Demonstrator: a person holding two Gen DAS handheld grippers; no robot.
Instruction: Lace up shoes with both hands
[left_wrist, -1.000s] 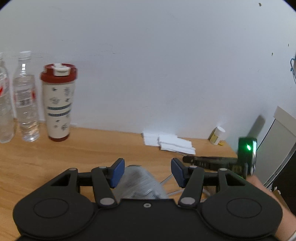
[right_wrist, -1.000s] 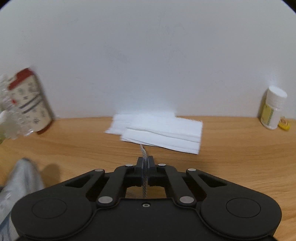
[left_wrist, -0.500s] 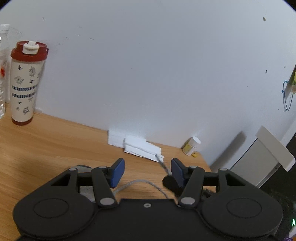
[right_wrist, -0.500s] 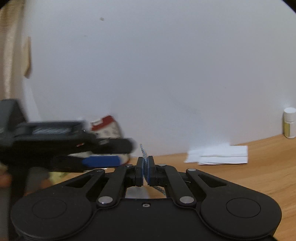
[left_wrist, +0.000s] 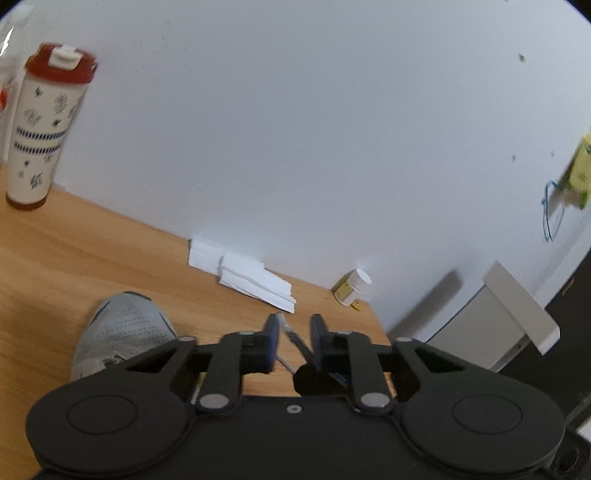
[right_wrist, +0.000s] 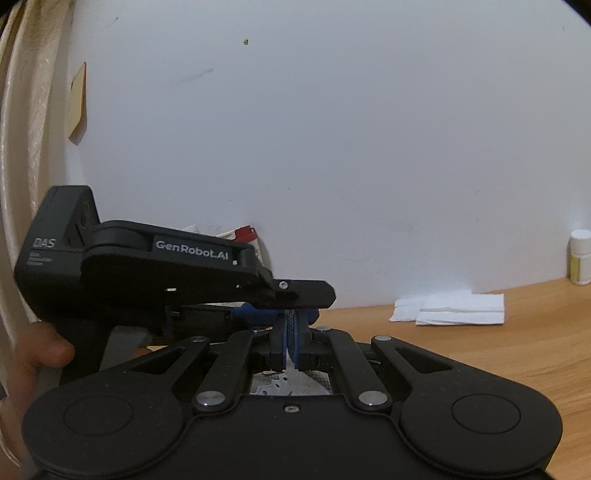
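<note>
A grey mesh shoe (left_wrist: 122, 328) lies on the wooden table (left_wrist: 55, 258), its toe showing left of my left gripper (left_wrist: 294, 330). The speckled shoelace (left_wrist: 287, 330) rises between the left gripper's blue pads, which stand narrowed around it with a gap on each side. My right gripper (right_wrist: 290, 334) is shut on the shoelace (right_wrist: 290, 326), its black tip showing just below the left pads in the left wrist view. In the right wrist view the left gripper (right_wrist: 295, 308) reaches in from the left, level across the right fingertips, held by a person's hand (right_wrist: 33, 354).
A red-lidded patterned tumbler (left_wrist: 40, 129) stands at the far left. Folded white tissues (left_wrist: 255, 280) and a small white-capped bottle (left_wrist: 351, 288) lie by the wall. The table ends at the right beside a white cabinet (left_wrist: 509, 317). A cream curtain (right_wrist: 22, 147) hangs at left.
The left gripper's jaws have narrowed from wide open to close around the lace end. It has moved over the right gripper's tips. The right gripper has kept its grip on the lace.
</note>
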